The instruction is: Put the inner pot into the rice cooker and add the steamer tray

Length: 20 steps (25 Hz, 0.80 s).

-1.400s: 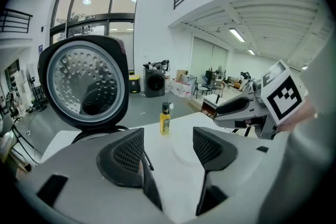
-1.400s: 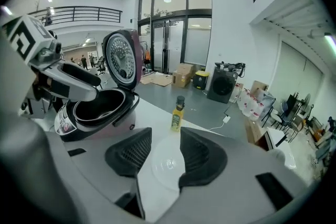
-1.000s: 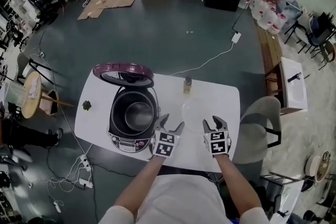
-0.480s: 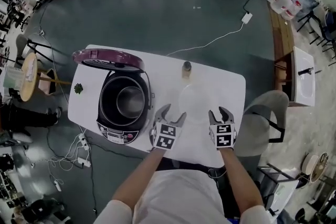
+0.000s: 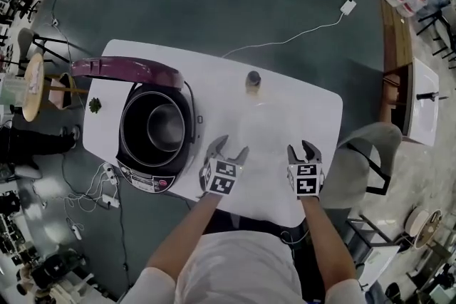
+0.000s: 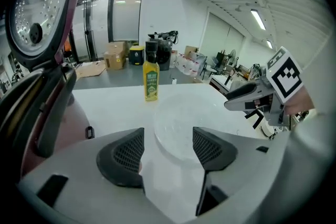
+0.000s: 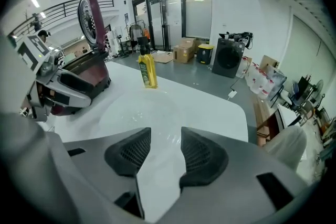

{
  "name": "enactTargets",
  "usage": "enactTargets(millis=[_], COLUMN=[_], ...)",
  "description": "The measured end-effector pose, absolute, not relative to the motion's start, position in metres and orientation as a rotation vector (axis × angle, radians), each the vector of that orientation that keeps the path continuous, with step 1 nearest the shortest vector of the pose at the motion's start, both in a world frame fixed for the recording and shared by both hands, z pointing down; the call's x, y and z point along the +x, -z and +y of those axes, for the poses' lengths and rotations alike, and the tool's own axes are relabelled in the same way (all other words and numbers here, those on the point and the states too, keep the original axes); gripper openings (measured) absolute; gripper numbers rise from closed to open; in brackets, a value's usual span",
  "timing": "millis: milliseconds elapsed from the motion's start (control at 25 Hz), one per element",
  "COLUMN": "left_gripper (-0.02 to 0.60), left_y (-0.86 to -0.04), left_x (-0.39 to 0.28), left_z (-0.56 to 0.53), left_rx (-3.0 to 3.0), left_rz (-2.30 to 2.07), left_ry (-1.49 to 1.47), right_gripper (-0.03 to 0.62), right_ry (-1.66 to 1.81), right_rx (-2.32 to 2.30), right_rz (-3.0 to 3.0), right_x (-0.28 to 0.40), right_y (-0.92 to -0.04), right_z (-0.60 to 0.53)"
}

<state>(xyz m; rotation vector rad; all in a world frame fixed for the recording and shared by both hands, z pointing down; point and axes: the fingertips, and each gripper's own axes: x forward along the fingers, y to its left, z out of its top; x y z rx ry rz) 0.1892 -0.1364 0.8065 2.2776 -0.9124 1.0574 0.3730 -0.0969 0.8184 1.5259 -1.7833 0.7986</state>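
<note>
The rice cooker (image 5: pixel 146 171) stands on the left of the white table (image 5: pixel 214 78) with its maroon lid (image 5: pixel 128 71) raised. The metal inner pot (image 5: pixel 164 126) sits inside it. A clear, round steamer tray (image 5: pixel 267 128) lies flat on the table, right of the cooker. My left gripper (image 5: pixel 231 147) hovers open at the tray's near left rim, and my right gripper (image 5: pixel 302 148) hovers open at its near right. The left gripper view shows the tray (image 6: pixel 181 123) just beyond the empty jaws. In the right gripper view the tray (image 7: pixel 142 113) spreads out ahead of the parted jaws.
A yellow-green bottle (image 5: pixel 253 82) stands behind the tray, also in the left gripper view (image 6: pixel 151 78). A small dark green object (image 5: pixel 95 105) lies at the table's left edge. A grey chair (image 5: pixel 363 160) stands to the right. A white cable (image 5: pixel 285 43) crosses the floor.
Both grippers have come down toward the table by the tray's near rim. The head view has swung further over the table. Both stay open and empty.
</note>
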Motion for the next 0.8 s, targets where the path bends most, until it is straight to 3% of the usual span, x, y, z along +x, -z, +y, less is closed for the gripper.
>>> enactTargets(millis=[520,800], left_gripper=[0.29,0.227], left_y=[-0.875,-0.884], left_x=[0.196,0.208], left_z=[-0.148,-0.166], left_rx=[2.184,2.187], left_rz=[-0.902,-0.871], left_ry=[-1.066,-1.013], right_gripper=[0.199,0.199], right_ry=[-0.971,-1.108], right_rx=[1.487,1.525], right_rz=[-1.726,-1.716], right_x=[0.38,0.375], right_y=[-0.884,-0.896], right_z=[-0.083,-0.088])
